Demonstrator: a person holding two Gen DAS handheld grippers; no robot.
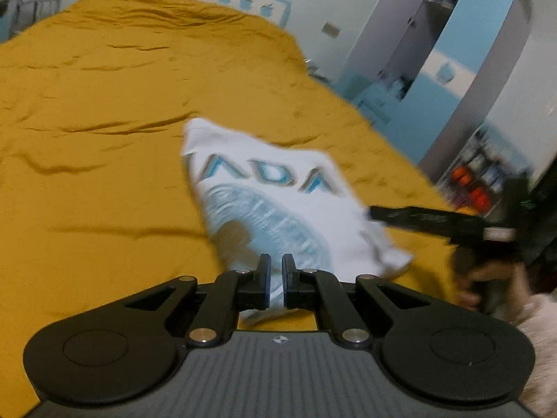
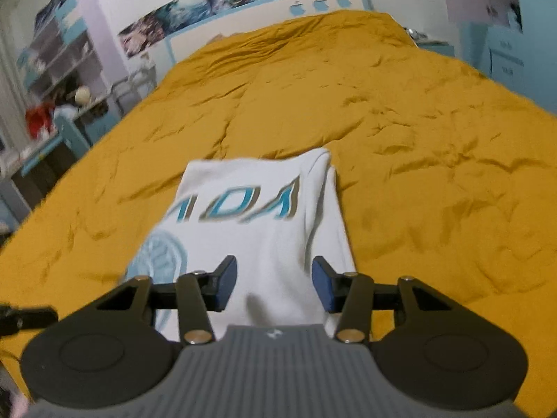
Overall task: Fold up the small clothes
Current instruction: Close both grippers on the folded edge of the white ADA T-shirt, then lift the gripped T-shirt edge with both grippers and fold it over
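White T-shirt (image 1: 278, 202) with blue lettering and a pale blue round print lies partly folded on the mustard bedspread (image 1: 104, 139), toward the near end of the bed. Left gripper (image 1: 276, 271): jaws nearly together, near hem of the shirt pinched between the blue pads, cloth lifted off the cover there. Right gripper (image 2: 275, 280): jaws about half apart, straddling the near end of the shirt; white cloth runs between the pads (image 2: 226, 284) but neither pad seen pressing on it. Shirt's far edge points up the bed; a folded-over flap runs along its right side in the right wrist view. Wide bare bedspread beyond and to both sides of the shirt, wrinkled, up to the headboard (image 2: 264, 10) with apple stickers. Left wrist view alone shows the right gripper from the side, its finger (image 1: 417, 217) reaching to the shirt's right edge, a hand (image 1: 487, 278) on its handle, and a wardrobe past the bed's right edge. Right wrist view alone shows shelves (image 2: 59, 55) and posters on the left wall. Both views blurred.
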